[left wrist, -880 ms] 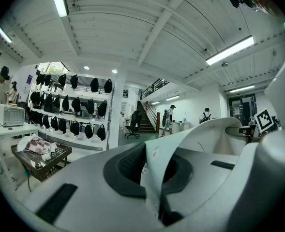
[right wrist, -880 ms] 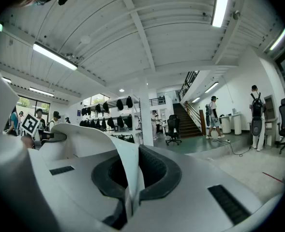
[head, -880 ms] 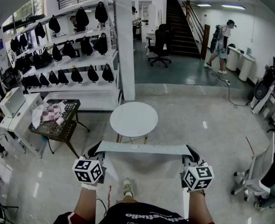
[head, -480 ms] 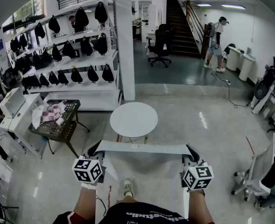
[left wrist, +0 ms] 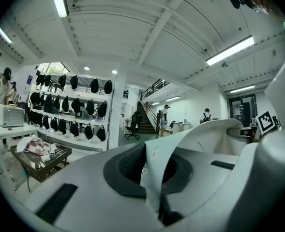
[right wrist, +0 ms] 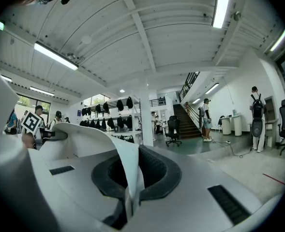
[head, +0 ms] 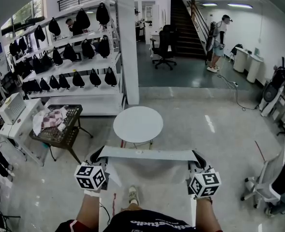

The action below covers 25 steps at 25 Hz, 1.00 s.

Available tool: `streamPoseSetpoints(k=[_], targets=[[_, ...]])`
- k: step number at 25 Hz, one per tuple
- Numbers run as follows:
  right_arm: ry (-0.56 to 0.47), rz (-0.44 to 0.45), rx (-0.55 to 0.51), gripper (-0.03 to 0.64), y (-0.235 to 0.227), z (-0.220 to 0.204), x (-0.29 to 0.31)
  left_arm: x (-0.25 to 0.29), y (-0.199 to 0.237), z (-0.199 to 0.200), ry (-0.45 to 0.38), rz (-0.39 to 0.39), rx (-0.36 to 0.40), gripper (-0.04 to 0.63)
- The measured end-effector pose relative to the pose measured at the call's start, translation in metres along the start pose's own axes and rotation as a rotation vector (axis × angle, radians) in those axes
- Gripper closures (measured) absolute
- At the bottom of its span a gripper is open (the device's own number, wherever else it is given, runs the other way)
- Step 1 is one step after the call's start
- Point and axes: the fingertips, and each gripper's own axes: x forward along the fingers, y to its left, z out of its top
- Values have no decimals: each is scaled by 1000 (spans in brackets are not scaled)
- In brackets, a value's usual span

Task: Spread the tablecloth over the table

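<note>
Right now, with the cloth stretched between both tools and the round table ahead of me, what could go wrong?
1. The left tool and right tool each pinch only a thin edge of the tablecloth; a hard fling could pull it free.
2. The cloth hangs down near your shoe; stepping forward, you might tread on it.
3. The round table stands apart ahead; an off-centre lay could slide off.
</note>
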Motion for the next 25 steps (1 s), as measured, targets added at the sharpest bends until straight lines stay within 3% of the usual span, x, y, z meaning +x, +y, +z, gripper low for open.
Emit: streamPoseSetpoints(k=[25], targets=[[-10,18,2,588,-4,12,40,28,19,6,-7,18,-17,575]])
